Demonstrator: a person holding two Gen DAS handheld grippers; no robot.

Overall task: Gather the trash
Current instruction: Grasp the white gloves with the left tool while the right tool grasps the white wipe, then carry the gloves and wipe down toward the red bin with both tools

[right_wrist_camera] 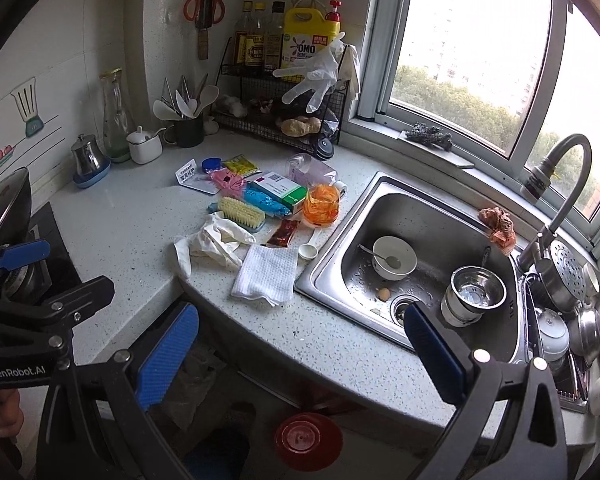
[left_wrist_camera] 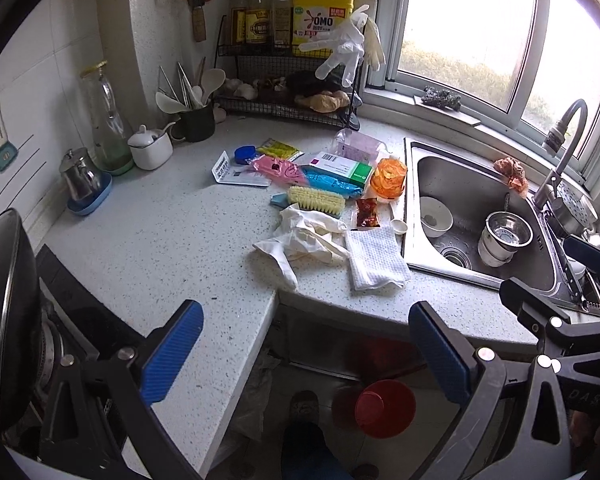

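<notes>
- Fingers (left_wrist_camera: 172, 356) of the left gripper (left_wrist_camera: 306, 354) are spread wide and hold nothing; the right gripper (right_wrist_camera: 300, 356) is also seen wide apart and empty, and both hang in front of the surface (left_wrist_camera: 152, 232), well apart from the trash.
- At the left of the pile, a flat white label card (left_wrist_camera: 236, 170) is lying. It is judged thin and light, so it should be taken by an edge that overhangs.
- Next, a pink wrapper (left_wrist_camera: 278, 169) and a blue wrapper (left_wrist_camera: 328, 182) are lying side by side. They look soft and slippery; a crumpled fold is the better place to pinch.
- Nearer the front edge, crumpled white gloves (left_wrist_camera: 304, 240) are seen, limp and easy to squeeze in the middle.
- Beside them a folded paper towel (left_wrist_camera: 374, 258) is lying, soft and light; a corner may be lifted.
- Further right, a small red sauce packet (left_wrist_camera: 367, 212) is seen. It could burst if it is pressed hard.
</notes>
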